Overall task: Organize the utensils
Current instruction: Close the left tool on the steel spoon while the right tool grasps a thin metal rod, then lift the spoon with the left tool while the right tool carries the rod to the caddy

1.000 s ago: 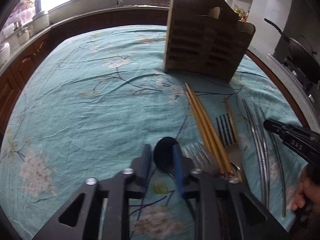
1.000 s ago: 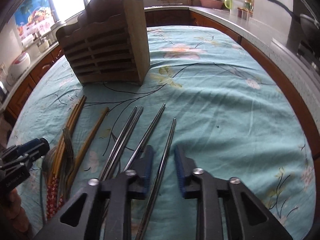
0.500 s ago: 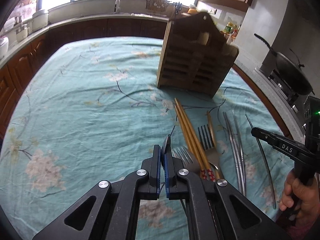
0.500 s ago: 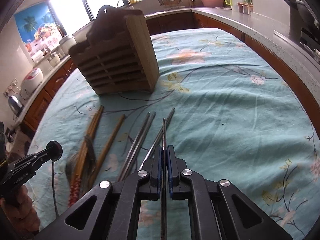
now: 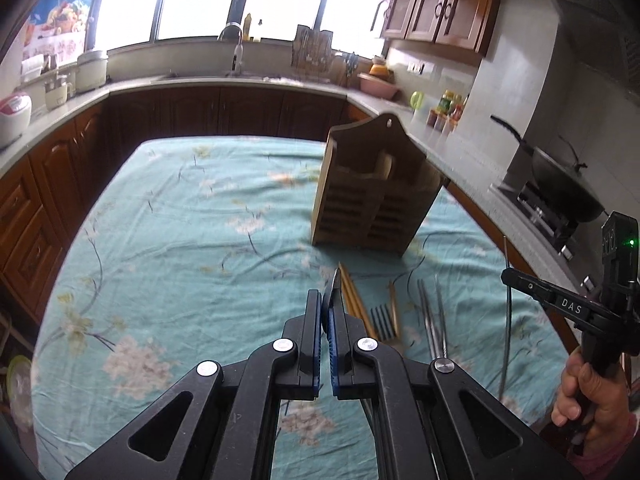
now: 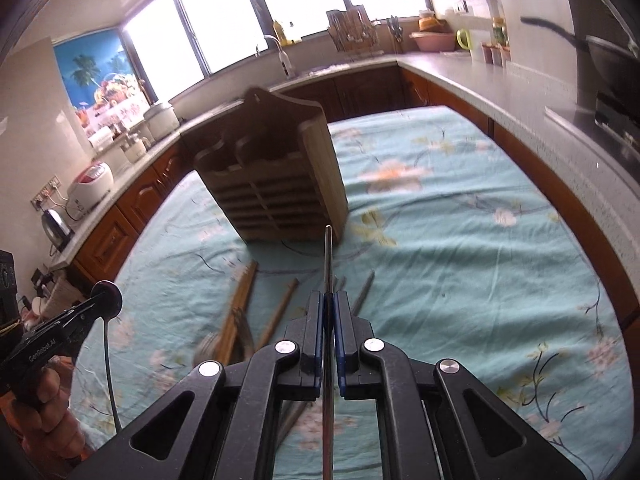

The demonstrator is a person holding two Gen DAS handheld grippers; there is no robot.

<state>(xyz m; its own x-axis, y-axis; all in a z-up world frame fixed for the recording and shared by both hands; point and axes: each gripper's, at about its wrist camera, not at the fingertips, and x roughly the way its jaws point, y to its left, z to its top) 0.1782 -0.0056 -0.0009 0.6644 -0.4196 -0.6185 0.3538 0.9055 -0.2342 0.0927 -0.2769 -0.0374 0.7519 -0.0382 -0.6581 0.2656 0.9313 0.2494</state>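
Observation:
My left gripper (image 5: 325, 316) is shut on a black spoon (image 5: 335, 285), held above the table; the spoon's bowl and thin handle also show in the right wrist view (image 6: 107, 300). My right gripper (image 6: 328, 312) is shut on a metal chopstick (image 6: 328, 256), lifted off the cloth and pointing at the wooden utensil holder (image 6: 276, 184). The holder (image 5: 372, 196) stands upright ahead of both grippers. Wooden chopsticks (image 5: 354, 300), a fork (image 5: 382, 322) and metal chopsticks (image 5: 430, 316) lie on the cloth below.
The table has a teal floral cloth (image 5: 180, 240). Kitchen counters (image 5: 200, 84) wrap around it, with a wok (image 5: 560, 184) on the stove at right and a rice cooker (image 6: 90, 184) at left.
Both grippers closed, the left on the spoon and the right on a metal chopstick, then lifted them off the cloth and rose well above the table.

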